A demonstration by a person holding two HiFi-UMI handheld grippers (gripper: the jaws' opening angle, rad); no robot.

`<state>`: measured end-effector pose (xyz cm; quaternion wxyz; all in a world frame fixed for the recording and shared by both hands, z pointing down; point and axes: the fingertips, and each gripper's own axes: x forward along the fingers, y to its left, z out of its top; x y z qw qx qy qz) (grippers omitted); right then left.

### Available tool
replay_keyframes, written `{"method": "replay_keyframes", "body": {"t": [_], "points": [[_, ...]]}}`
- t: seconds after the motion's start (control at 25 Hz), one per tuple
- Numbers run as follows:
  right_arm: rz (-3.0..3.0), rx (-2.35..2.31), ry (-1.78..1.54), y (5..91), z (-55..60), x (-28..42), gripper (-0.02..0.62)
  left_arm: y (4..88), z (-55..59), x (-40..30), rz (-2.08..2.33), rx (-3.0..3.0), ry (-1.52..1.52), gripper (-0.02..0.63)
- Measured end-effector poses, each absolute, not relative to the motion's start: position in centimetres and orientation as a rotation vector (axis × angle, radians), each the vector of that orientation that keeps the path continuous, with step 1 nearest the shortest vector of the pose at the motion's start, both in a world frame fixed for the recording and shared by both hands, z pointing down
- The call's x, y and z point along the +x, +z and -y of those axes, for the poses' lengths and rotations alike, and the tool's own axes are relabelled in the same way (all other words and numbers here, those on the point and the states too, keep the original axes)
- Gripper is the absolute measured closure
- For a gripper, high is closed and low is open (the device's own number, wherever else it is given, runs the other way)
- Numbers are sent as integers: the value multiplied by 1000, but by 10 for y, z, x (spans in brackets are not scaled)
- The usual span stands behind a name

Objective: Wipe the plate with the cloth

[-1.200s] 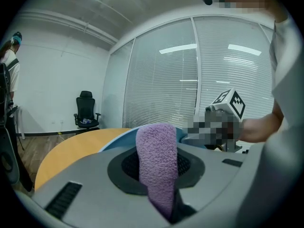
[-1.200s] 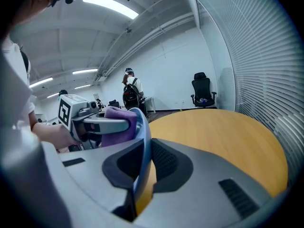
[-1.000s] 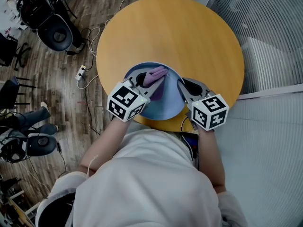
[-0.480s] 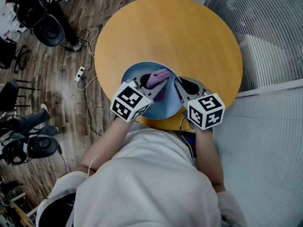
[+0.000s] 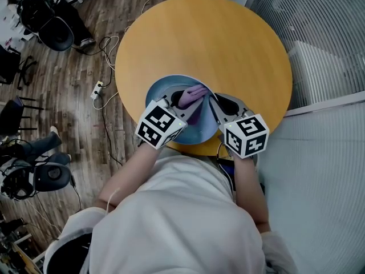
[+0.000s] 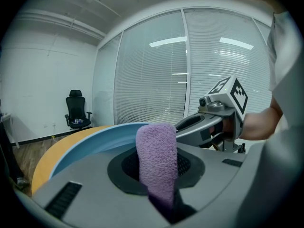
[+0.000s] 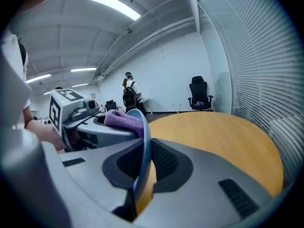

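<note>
Above wooden table [image 5: 228, 44], purple cloth [image 5: 192, 94] touches blue plate [image 5: 165, 87].

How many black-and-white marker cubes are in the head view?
2. One cube sits on the left gripper, over the light blue plate; the other on the right gripper, at its right edge.

1. From the head view, my left gripper [image 5: 178, 100] and right gripper [image 5: 218, 106] cover the near half of the plate [image 5: 162, 86].
2. The lower end of the cloth [image 6: 156, 156] disappears between my left jaws.
3. The near edge of the table [image 5: 228, 39] hides under my body [image 5: 177, 221].
4. The distant person [image 7: 128, 91] is too small to make out.
</note>
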<state>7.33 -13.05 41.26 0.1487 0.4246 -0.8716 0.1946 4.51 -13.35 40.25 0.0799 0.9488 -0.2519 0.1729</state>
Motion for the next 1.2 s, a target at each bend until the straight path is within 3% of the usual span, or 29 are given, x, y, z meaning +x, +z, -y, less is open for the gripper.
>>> {"method": "replay_keyframes", "body": {"t": [1.2], "points": [[2502, 1285, 553, 399, 138, 96, 557, 407, 163, 8, 944, 2767, 602, 523]]}}
